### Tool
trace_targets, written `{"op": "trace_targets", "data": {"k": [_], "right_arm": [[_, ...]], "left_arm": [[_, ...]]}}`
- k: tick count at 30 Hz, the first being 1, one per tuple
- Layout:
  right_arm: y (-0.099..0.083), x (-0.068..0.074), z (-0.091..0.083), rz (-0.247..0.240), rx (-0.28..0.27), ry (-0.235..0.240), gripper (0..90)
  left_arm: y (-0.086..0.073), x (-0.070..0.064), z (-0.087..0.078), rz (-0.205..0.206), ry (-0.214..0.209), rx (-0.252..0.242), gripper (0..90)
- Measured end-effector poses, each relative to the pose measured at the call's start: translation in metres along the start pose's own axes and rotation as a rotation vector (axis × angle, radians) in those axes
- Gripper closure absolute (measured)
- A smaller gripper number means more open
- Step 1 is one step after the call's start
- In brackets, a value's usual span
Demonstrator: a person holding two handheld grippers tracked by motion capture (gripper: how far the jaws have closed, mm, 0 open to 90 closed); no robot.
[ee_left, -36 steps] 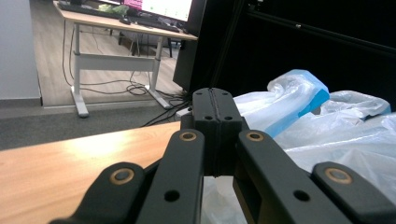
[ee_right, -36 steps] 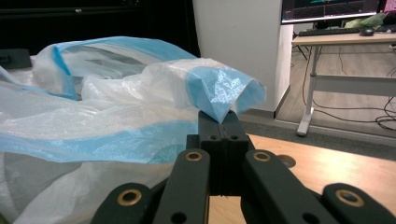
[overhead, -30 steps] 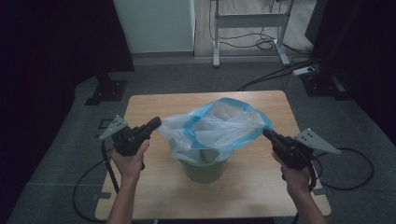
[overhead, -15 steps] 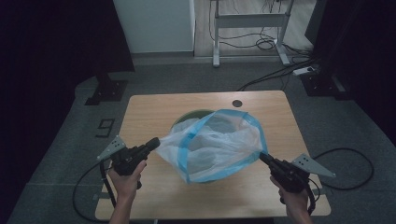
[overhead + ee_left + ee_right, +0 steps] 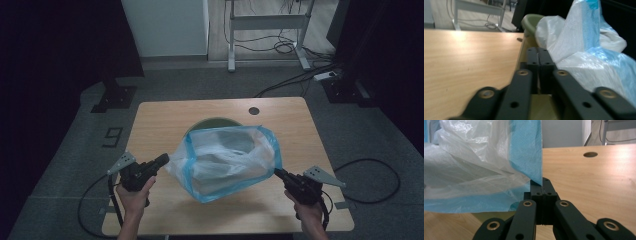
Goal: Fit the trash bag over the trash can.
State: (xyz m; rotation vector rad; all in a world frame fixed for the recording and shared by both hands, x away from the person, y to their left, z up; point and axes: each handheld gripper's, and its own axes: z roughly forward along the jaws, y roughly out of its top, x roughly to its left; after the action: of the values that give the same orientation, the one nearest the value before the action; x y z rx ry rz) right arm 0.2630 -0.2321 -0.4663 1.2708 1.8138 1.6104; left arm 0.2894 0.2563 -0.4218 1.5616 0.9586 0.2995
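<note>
A clear plastic bag (image 5: 225,162) with a blue rim hangs stretched between my two grippers over the front half of the table. My left gripper (image 5: 165,160) is shut on the bag's left edge, and its jaws (image 5: 538,56) press together beside the bag (image 5: 584,57). My right gripper (image 5: 276,172) is shut on the right edge; the blue rim (image 5: 526,150) runs down into its closed jaws (image 5: 543,186). A green bin (image 5: 212,123) stands behind the bag, mostly hidden by it; its rim (image 5: 531,21) peeks out past the plastic.
The wooden table (image 5: 160,120) has a round cable hole (image 5: 254,110) near its far edge. A desk frame (image 5: 265,22) and cables lie on the floor beyond. A "9" marker (image 5: 113,136) is on the floor at the left.
Both grippers have pulled back toward the table's front edge, drawing the bag off the bin and toward the person. The bin's rim now shows behind the bag.
</note>
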Motion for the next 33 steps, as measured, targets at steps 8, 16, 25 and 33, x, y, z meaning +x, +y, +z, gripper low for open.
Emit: {"op": "trace_targets", "data": {"k": [8, 16, 25, 33], "right_arm": [[0.017, 0.012, -0.006, -0.072, -0.031, -0.019, 89.2], [0.023, 0.015, -0.008, -0.104, -0.036, -0.028, 89.1], [0.022, 0.015, -0.006, -0.107, -0.032, -0.025, 89.1], [0.021, 0.017, -0.007, -0.137, -0.025, -0.029, 87.0]], "left_arm": [[0.033, -0.019, -0.012, 0.083, 0.022, -0.052, 47.0], [0.063, -0.031, 0.011, 0.137, -0.035, 0.031, 36.9], [0.077, -0.042, 0.051, 0.151, -0.074, 0.111, 35.6], [0.071, -0.046, 0.064, 0.170, -0.057, 0.131, 85.4]]}}
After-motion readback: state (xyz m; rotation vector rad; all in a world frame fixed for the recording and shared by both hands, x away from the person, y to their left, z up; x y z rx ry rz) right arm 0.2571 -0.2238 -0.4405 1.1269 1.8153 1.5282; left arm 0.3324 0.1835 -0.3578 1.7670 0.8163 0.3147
